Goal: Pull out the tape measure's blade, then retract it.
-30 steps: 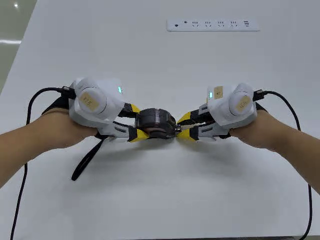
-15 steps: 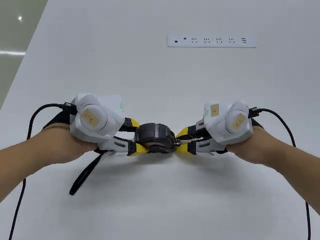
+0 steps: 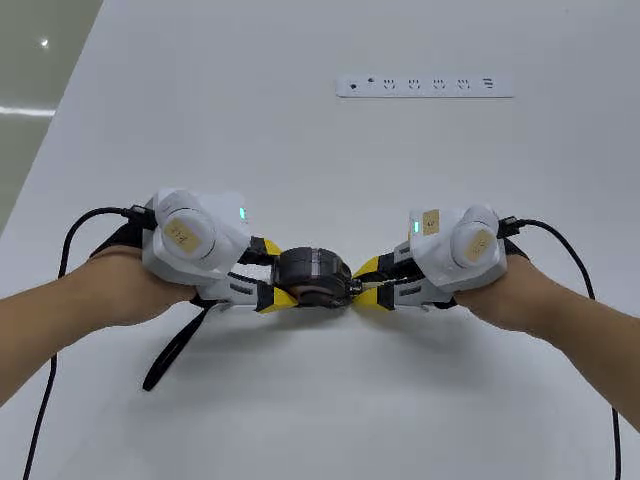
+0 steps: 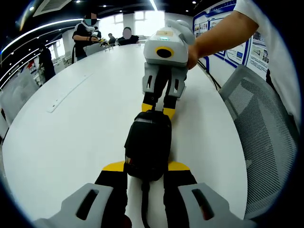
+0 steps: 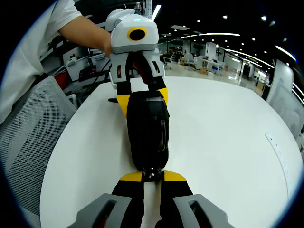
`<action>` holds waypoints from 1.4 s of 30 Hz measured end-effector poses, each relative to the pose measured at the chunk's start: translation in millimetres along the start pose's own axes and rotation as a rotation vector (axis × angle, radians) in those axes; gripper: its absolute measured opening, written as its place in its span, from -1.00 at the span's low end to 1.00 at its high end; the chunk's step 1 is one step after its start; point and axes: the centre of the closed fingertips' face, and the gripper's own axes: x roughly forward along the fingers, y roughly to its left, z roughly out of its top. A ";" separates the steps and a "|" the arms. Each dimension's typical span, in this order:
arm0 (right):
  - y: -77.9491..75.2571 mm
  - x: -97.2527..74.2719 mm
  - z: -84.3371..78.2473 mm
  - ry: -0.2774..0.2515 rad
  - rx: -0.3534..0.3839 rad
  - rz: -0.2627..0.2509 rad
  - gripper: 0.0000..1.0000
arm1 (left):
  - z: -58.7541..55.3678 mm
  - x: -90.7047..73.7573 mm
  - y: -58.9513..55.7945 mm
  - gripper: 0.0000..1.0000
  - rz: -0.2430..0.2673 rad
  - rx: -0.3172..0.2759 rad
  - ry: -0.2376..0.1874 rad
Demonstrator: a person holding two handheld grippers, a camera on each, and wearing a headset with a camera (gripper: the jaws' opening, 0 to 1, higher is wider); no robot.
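Black tape measure (image 3: 312, 275) sits on the white table (image 3: 300, 130), clamped across its case by the left gripper (image 3: 275, 272). Right gripper (image 3: 366, 281) pinches the blade hook (image 5: 151, 173).

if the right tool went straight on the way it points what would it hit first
The tape measure: its black case sits right at the right tool's tips, which look closed at the case mouth. Beyond it is the left tool, gripping the far end.

Tabletop (image 3: 330, 400) open all round; power strip (image 3: 425, 86) far side; strap (image 3: 175, 335) beside left tongs (image 3: 272, 272).
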 end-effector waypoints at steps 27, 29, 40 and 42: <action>-2.6 -26.2 -23.0 0.029 0.002 -0.020 -0.85 | 1.1 0.2 0.7 -0.54 -0.007 -0.004 -0.001; -3.1 -29.0 -27.0 0.038 0.005 -0.023 -0.85 | 1.4 0.5 0.7 -0.54 -0.006 -0.001 0.003; -2.2 -46.1 -39.4 0.069 0.013 -0.037 -0.85 | 1.4 0.3 0.6 -0.54 -0.009 0.001 0.005; -2.6 -49.2 -41.5 0.073 0.014 -0.040 -0.85 | 1.4 0.4 0.7 -0.54 -0.007 0.005 0.006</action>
